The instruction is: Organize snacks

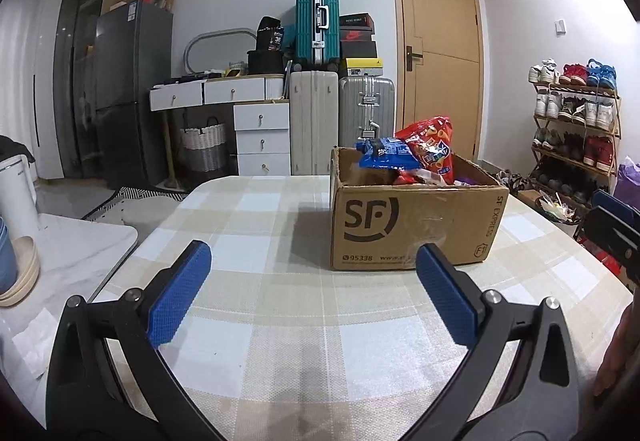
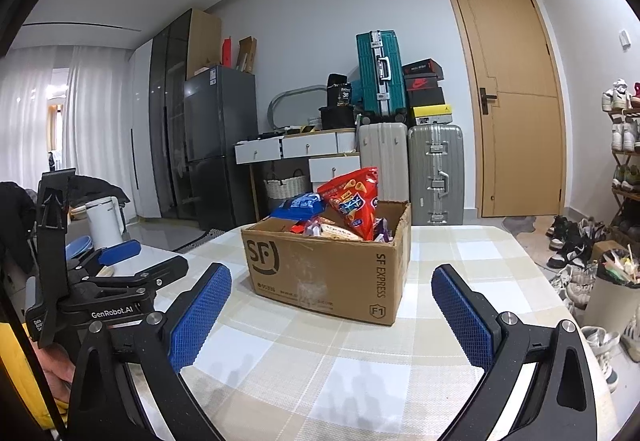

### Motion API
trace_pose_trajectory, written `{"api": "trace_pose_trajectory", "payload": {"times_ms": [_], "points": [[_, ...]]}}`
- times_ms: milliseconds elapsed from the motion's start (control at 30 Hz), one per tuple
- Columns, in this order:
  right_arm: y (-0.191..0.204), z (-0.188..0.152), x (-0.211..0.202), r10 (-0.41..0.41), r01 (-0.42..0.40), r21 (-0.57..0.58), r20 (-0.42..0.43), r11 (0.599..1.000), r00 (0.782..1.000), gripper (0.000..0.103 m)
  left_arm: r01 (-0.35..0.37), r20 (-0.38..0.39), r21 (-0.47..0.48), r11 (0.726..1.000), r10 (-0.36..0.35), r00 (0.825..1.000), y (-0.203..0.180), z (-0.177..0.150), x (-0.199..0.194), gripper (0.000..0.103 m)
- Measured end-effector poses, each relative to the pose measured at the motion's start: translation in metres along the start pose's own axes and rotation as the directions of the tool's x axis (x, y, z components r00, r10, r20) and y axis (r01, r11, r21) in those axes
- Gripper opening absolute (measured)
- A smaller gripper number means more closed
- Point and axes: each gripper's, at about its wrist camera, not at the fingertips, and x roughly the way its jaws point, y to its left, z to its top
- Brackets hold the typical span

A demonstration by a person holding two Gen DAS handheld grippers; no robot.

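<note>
a cardboard box (image 1: 412, 225) printed "sf" is seen on the checked tabletop (image 1: 260, 281), packed with snacks (a red bag (image 1: 434, 149) stands tallest, a blue packet (image 1: 386, 153) beside it). the left claw (image 1: 312, 293) and right claw (image 2: 332, 317) are held spread wide and empty, short of the box.
</note>
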Motion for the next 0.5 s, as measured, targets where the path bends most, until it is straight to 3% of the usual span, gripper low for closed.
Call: {"api": "trace_pose_trajectory", "payload": {"times_ms": [500], "points": [[-0.002, -0.002, 0.000, 0.001, -0.001, 0.005, -0.002, 1.000, 1.000, 0.102, 0.000, -0.010, -0.014, 1.000, 0.000, 1.000, 0.006, 0.004, -0.017, 0.102]]}}
